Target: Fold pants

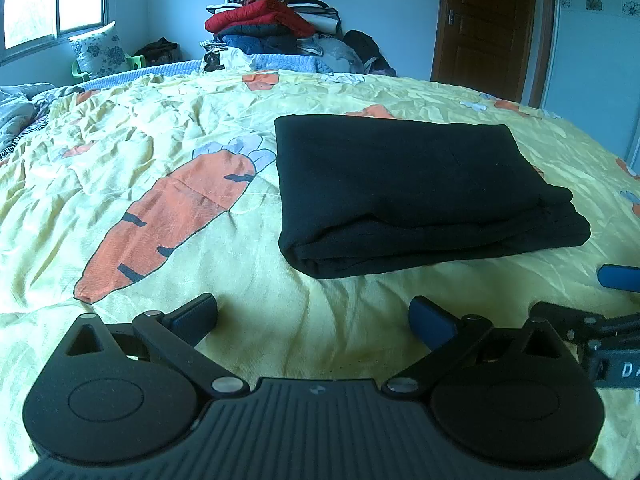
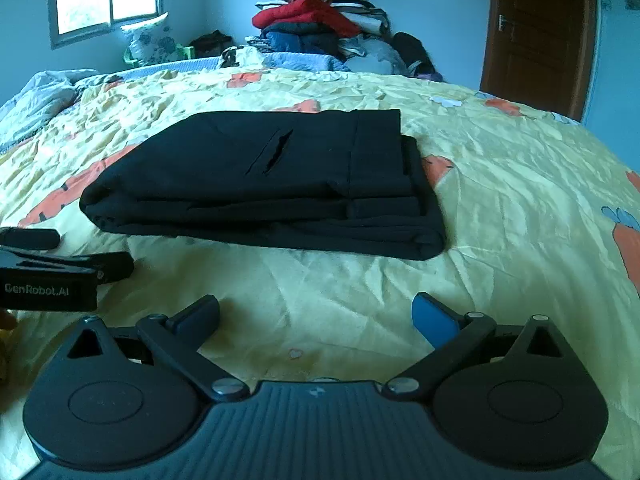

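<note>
The black pants (image 1: 416, 192) lie folded into a thick rectangle on the yellow carrot-print bedspread (image 1: 280, 300). They also show in the right wrist view (image 2: 272, 184), with a pocket slit on top. My left gripper (image 1: 314, 316) is open and empty, hovering over the bedspread a little short of the pants' near edge. My right gripper (image 2: 316, 314) is open and empty too, also short of the pants. Each gripper shows at the other view's edge: the right one (image 1: 616, 312) at the far right, the left one (image 2: 60, 272) at the far left.
A tall pile of clothes (image 1: 276, 20) stands at the far side of the bed against the wall. A brown door (image 1: 488, 28) is at the back right. A window (image 1: 52, 0) and a floral pillow (image 1: 100, 50) are at the back left.
</note>
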`<state>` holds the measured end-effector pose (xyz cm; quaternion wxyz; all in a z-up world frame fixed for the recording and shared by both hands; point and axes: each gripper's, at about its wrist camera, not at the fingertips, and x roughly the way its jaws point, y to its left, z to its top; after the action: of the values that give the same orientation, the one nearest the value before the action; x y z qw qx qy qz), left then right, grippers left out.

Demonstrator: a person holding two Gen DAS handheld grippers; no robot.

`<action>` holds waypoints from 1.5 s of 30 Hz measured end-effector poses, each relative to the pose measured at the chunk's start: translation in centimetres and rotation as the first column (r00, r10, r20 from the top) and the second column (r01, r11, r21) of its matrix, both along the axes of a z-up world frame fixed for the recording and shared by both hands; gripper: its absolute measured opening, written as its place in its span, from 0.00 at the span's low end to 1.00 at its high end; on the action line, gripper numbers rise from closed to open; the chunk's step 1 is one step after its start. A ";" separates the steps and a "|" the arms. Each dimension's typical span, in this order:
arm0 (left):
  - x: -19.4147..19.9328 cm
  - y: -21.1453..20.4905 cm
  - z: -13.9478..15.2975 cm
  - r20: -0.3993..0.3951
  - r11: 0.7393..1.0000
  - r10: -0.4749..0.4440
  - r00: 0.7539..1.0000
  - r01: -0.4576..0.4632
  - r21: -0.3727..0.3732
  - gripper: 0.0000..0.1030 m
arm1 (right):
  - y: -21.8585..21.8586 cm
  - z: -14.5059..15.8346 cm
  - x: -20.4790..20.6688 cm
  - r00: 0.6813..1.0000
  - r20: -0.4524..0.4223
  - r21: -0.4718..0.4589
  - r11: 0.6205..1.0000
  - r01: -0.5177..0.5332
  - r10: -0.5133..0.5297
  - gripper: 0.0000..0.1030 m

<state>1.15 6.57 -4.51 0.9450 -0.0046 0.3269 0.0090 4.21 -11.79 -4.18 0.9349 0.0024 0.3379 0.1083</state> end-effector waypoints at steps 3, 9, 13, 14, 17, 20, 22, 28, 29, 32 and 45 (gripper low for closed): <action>0.0 -0.1 0.0 0.000 1.000 0.000 1.000 0.000 -0.001 1.00 | 0.0 0.0 0.1 1.000 -0.001 -0.015 1.000 0.018 -0.018 1.00; 0.0 0.0 0.0 0.001 1.000 0.000 1.000 0.000 -0.004 1.00 | -0.1 0.0 0.2 1.000 -0.002 -0.011 1.000 0.015 -0.015 1.00; 0.0 0.0 0.0 0.002 1.000 -0.001 1.000 0.001 -0.007 1.00 | -0.2 0.0 0.2 1.000 -0.001 -0.015 1.000 0.008 -0.008 1.00; 0.0 0.0 0.0 0.002 1.000 -0.001 1.000 0.001 -0.007 1.00 | -0.2 0.0 0.2 1.000 -0.002 -0.013 1.000 0.009 -0.009 1.00; 0.0 -0.2 0.0 -0.001 1.000 -0.001 1.000 0.001 0.003 1.00 | -0.2 0.0 0.2 1.000 -0.003 -0.012 1.000 0.009 -0.009 1.00; 0.0 -0.3 0.1 -0.001 1.000 0.000 1.000 0.000 0.002 1.00 | -0.2 0.0 0.2 1.000 -0.004 -0.010 1.000 0.008 -0.008 1.00; 0.0 -0.2 0.0 0.000 1.000 0.000 1.000 0.000 0.001 1.00 | -0.2 0.0 0.2 1.000 -0.003 -0.012 1.000 0.007 -0.007 1.00; 0.0 -0.2 0.0 -0.001 1.000 -0.001 1.000 0.001 0.000 1.00 | -0.3 0.0 0.3 1.000 -0.003 -0.013 1.000 0.007 -0.007 1.00; 0.0 -0.1 0.0 0.000 1.000 -0.001 1.000 0.001 0.001 1.00 | -0.3 0.0 0.3 1.000 -0.004 -0.009 1.000 0.007 -0.007 1.00; 0.0 -0.2 0.0 0.000 1.000 -0.001 1.000 0.001 0.000 1.00 | -0.4 0.0 0.3 1.000 -0.004 -0.008 1.000 0.006 -0.007 1.00; 0.0 -0.3 0.0 0.000 1.000 -0.001 1.000 0.001 0.000 1.00 | -0.3 0.0 0.2 1.000 -0.004 -0.009 1.000 0.007 -0.007 1.00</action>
<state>1.14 6.27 -4.52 0.9450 -0.0044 0.3270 0.0087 4.44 -12.05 -4.20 0.9347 -0.0006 0.3402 0.1035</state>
